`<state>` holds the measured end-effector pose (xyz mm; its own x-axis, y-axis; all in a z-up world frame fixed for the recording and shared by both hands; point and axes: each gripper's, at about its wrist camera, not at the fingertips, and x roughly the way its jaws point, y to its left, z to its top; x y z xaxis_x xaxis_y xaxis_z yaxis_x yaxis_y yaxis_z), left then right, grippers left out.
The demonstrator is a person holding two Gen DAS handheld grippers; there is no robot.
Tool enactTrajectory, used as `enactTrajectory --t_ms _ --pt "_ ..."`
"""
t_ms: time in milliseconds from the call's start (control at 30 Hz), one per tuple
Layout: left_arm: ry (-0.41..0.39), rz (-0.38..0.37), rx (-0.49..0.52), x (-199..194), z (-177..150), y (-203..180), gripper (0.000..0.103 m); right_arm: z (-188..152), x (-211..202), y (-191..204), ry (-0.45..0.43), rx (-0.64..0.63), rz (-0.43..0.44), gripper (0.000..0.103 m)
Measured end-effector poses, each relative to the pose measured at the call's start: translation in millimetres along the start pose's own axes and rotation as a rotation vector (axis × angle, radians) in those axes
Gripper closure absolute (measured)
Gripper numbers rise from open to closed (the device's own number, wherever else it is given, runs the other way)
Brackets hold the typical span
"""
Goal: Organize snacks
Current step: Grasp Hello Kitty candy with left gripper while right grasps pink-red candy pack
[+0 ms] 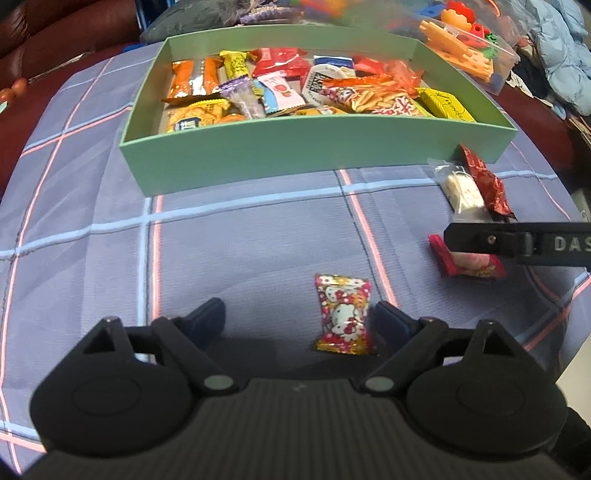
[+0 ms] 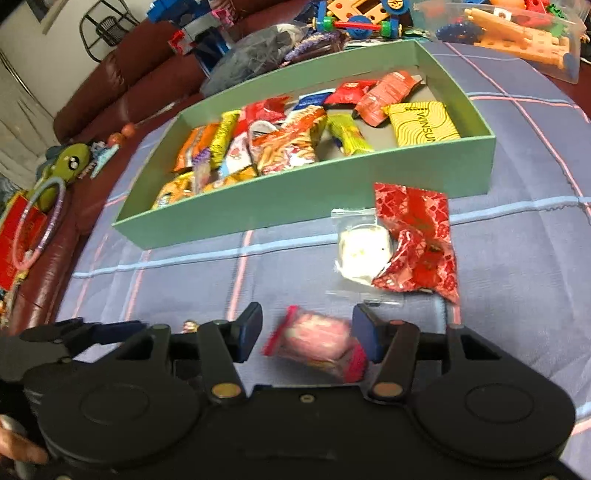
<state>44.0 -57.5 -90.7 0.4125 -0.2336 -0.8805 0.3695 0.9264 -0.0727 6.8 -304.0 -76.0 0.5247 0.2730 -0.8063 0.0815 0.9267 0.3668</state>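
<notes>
A green box (image 1: 317, 147) (image 2: 295, 192) holding several snack packets sits at the far side of the checked cloth. A Hello Kitty sweet (image 1: 343, 314) lies on the cloth between the fingers of my open left gripper (image 1: 297, 321), close to the right finger. My right gripper (image 2: 306, 332) straddles a blurred pink-and-red packet (image 2: 317, 343) (image 1: 469, 266). The packet rests on the cloth, with a small gap at the left finger. One right gripper finger (image 1: 480, 240) reaches in over that packet. A clear-wrapped white sweet (image 1: 463, 188) (image 2: 364, 251) and a dark red foil packet (image 1: 487, 181) (image 2: 417, 240) lie in front of the box.
A clear tub of toy parts (image 1: 472, 48) (image 2: 517, 33) stands behind the box at the right. A dark red sofa (image 2: 110, 92) with toys (image 2: 70, 162) runs along the left. Pale blue clothing (image 1: 561, 55) is heaped at the far right.
</notes>
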Motion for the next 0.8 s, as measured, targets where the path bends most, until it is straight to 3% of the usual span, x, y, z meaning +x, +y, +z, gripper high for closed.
enactTrajectory --t_ms 200,333,567,800 --pt "-0.016 -0.014 -0.02 -1 -3 10 0.011 -13 -3 7 0.044 -0.013 0.008 0.049" --pt "-0.024 -0.014 -0.025 -1 -4 11 0.009 -25 -5 25 0.052 -0.084 0.002 0.065" --pt "-0.033 -0.008 -0.043 -5 -9 21 0.009 -23 -8 39 0.055 -0.156 -0.022 0.065" --pt "-0.036 -0.007 -0.045 -6 -10 22 0.012 -13 1 48 0.047 -0.185 0.013 0.064"
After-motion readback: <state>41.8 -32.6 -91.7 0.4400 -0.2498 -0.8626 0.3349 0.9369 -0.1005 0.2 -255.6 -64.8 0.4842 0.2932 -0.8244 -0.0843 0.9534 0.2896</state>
